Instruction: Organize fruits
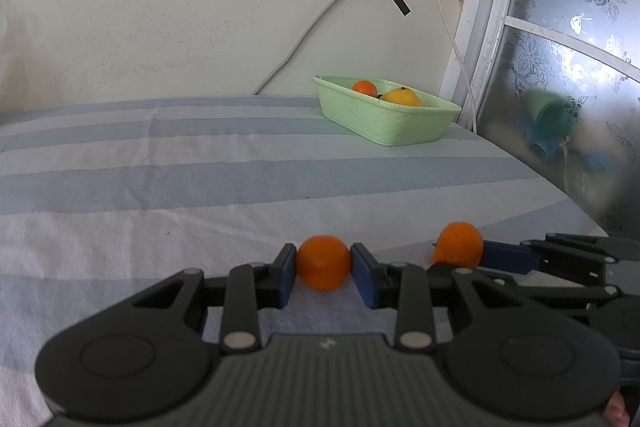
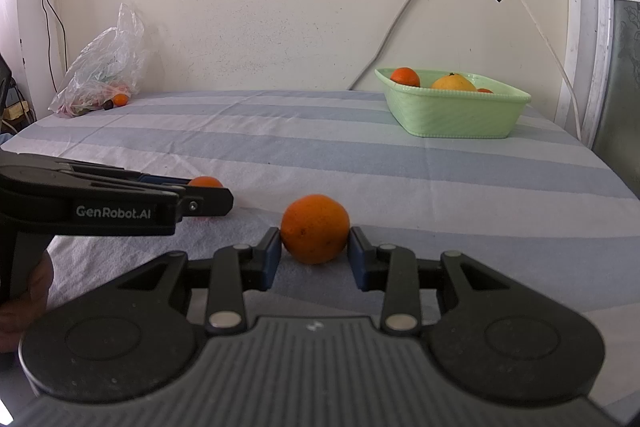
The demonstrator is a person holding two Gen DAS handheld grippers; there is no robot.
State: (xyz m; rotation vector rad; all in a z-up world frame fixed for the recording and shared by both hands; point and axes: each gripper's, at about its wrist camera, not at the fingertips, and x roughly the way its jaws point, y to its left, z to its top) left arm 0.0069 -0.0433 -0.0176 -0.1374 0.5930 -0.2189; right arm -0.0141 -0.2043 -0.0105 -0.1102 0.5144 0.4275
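Note:
My left gripper [image 1: 323, 261] is shut on a small smooth orange [image 1: 323, 263], its blue pads pressed on both sides, low over the striped cloth. In the right wrist view this gripper [image 2: 208, 197] comes in from the left, with the small orange [image 2: 205, 182] showing above its fingers. My right gripper [image 2: 315, 245] is shut on a larger, rougher orange [image 2: 315, 229]. In the left wrist view that orange [image 1: 458, 243] sits at the right, against a blue pad. A light green basket [image 2: 452, 119] [image 1: 384, 125] stands at the far right and holds two oranges and a bigger yellow fruit [image 2: 454, 83].
A blue and white striped cloth [image 2: 320, 147] covers the surface, which ends at a cream wall. A crumpled clear plastic bag [image 2: 104, 67] with fruit lies at the far left, a tiny orange [image 2: 120, 99] beside it. Cables hang beside the basket, by a patterned glass door [image 1: 560, 67].

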